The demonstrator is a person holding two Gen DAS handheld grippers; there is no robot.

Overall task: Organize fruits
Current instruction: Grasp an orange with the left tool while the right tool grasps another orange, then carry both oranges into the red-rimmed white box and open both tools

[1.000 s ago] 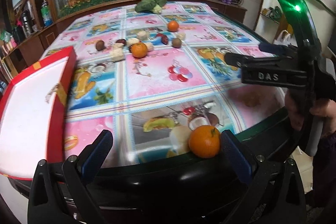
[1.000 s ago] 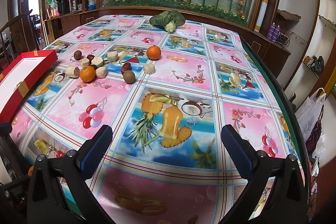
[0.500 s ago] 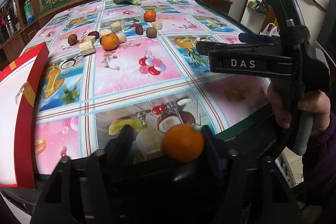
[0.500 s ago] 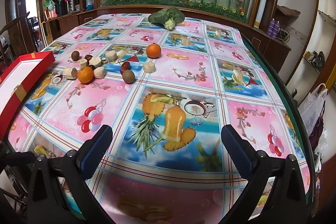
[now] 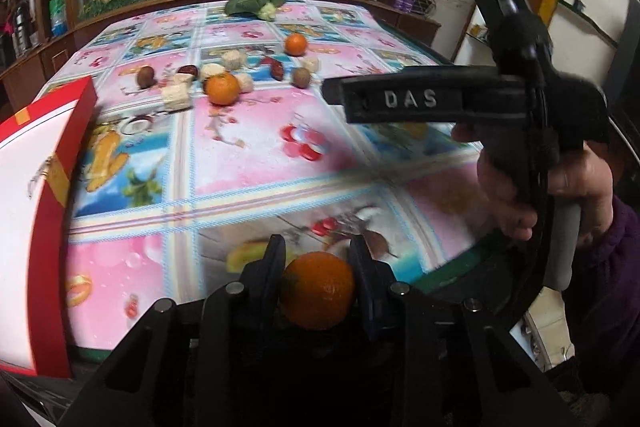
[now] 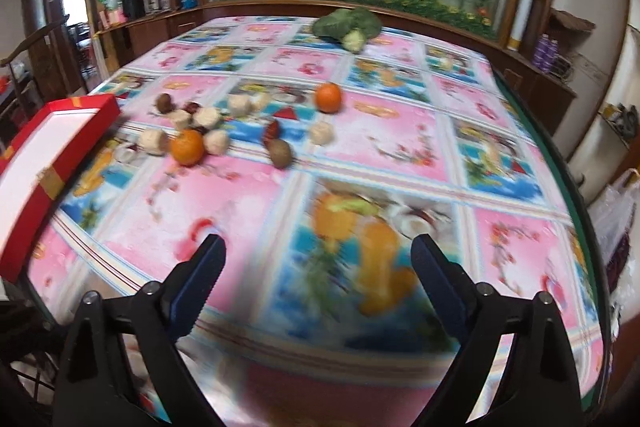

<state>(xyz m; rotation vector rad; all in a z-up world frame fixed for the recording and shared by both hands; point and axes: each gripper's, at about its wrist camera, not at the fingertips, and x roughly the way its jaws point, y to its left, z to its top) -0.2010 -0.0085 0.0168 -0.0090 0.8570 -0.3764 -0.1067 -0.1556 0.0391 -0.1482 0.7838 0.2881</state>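
An orange (image 5: 316, 293) sits at the near edge of the table between the fingers of my left gripper (image 5: 318, 251); its jaws are closing and both pads touch the fruit's sides. My right gripper (image 6: 318, 259) hovers over the fruit-print tablecloth (image 6: 392, 131), wide apart but closing slightly, with nothing between its fingers. Farther back lie two more oranges (image 6: 186, 147) (image 6: 328, 97), a kiwi (image 6: 280, 151), red dates (image 6: 273, 131) and several pale chunks (image 6: 216, 141). A red box with a white inside (image 5: 48, 187) stands at the left.
A leafy green vegetable (image 6: 348, 27) lies at the table's far end. A hand (image 5: 560, 183) holding the right gripper's handle fills the right of the left wrist view. Wooden cabinets and a flower mural ring the table; a plastic bag (image 6: 616, 211) hangs at right.
My left gripper's fingers have come together from wide open onto the orange. The right gripper has slid forward over the table, bringing the fruit group closer, and its fingers have narrowed slightly.
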